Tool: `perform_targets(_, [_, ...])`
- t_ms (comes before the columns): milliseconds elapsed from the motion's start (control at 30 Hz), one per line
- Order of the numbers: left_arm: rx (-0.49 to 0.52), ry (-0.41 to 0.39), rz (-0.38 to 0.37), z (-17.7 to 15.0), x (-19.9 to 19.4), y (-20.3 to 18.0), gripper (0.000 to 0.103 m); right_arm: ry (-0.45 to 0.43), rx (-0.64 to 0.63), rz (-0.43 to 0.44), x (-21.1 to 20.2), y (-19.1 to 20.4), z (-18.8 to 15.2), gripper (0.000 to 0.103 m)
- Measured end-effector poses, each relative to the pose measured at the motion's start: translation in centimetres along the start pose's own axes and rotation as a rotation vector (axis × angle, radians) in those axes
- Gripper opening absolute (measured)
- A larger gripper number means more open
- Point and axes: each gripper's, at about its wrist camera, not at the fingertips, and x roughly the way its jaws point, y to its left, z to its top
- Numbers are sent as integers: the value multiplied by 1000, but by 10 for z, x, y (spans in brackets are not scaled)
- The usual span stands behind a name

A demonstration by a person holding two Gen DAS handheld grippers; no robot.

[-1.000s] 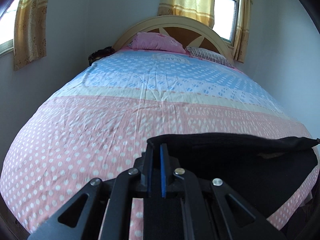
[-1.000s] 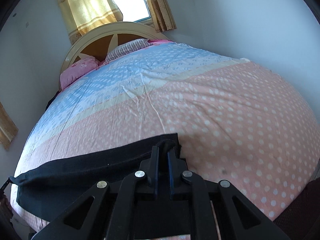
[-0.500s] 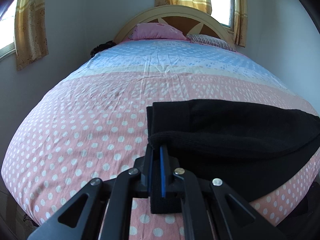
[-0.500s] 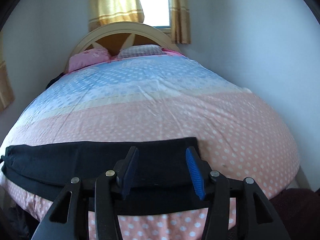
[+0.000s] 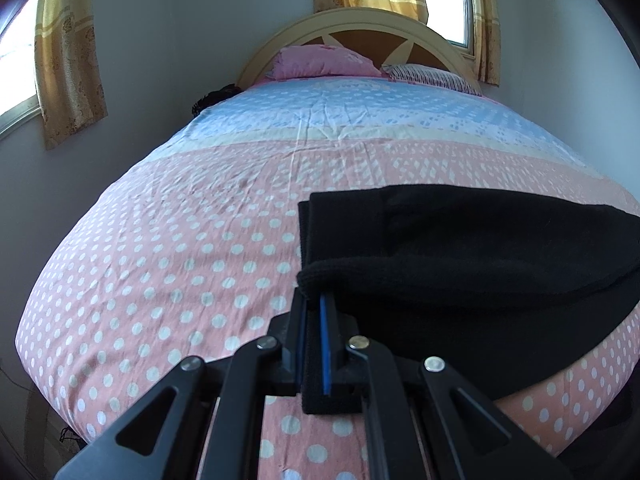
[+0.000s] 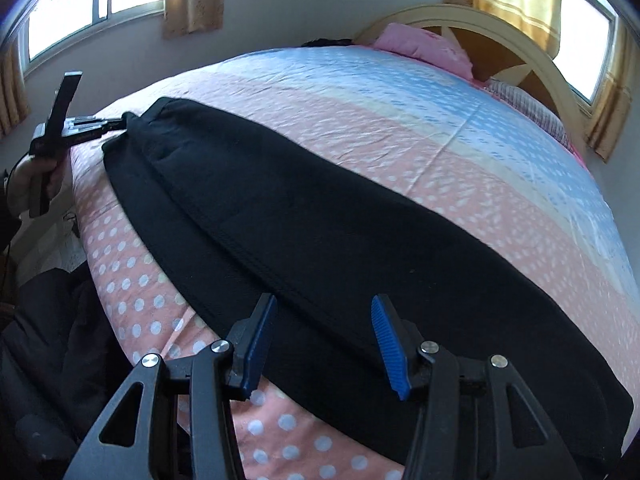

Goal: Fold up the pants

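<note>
The black pants (image 6: 320,216) lie lengthwise along the near edge of the bed, folded over themselves. In the left wrist view the pants (image 5: 480,264) fill the right side. My left gripper (image 5: 314,308) is shut on a corner of the black fabric, which runs down between its blue pads. The left gripper also shows in the right wrist view (image 6: 100,126), holding the pants' far end. My right gripper (image 6: 324,316) is open and empty, just above the near part of the pants.
The bed (image 5: 180,248) has a pink dotted and blue cover. A pink pillow (image 5: 324,62), a striped pillow (image 5: 432,74) and a curved headboard (image 5: 360,20) are at the far end. Walls and curtained windows surround the bed. Dark clothing (image 6: 60,340) lies beside the bed.
My right gripper let go of the pants, opened, and swung left to look along them. My left gripper stayed shut on the fabric as the pants came down onto the bed.
</note>
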Motion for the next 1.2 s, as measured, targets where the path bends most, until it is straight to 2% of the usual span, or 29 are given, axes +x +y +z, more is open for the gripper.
perform_targets(100, [-14, -2, -10, 0, 1, 1, 7, 33, -18, -6, 17, 2, 0, 51])
perform_targets(133, [-18, -2, -13, -1, 2, 2, 7, 41, -19, 2, 21, 0, 0, 42])
perform_targets(167, [-22, -1, -17, -1, 2, 2, 7, 42, -26, -7, 22, 0, 1, 23])
perform_targets(233, [-36, 1, -30, -1, 3, 5, 7, 33, -26, -16, 16, -2, 3, 3])
perform_targets(400, [-86, -21, -95, 5, -9, 15, 5, -30, -27, -2, -17, 0, 11, 3])
perform_targets(500, [-89, -36, -115, 6, -18, 19, 5, -21, -34, 13, -26, 6, 2, 3])
perform_targets(667, [-69, -6, -122, -8, -17, 15, 5, 41, -56, 14, -6, 18, -20, 3])
perform_targets(833, [-77, 11, -125, -18, -16, 16, 5, 24, -24, 33, -10, 13, -18, 3])
perform_targets(933, [-76, 9, -126, -20, -17, 17, 5, 59, -39, 41, -3, 16, -23, 3])
perform_targets(1033, [-76, 23, -114, -24, -13, 18, 8, 57, -56, 33, -2, 18, -24, 3])
perform_targets(1067, [-81, 26, -100, -26, -12, 20, 13, 58, -48, 38, -2, 17, -22, 5])
perform_targets(1100, [-89, 26, -109, -26, -12, 22, 14, 62, -40, 49, -2, 16, -21, 7])
perform_targets(1133, [-90, 31, -115, -26, -14, 25, 14, 62, -45, 58, -4, 17, -21, 13])
perform_targets(1200, [-71, 27, -72, -26, -20, 31, 14, 63, -79, 51, -10, 18, -22, 28])
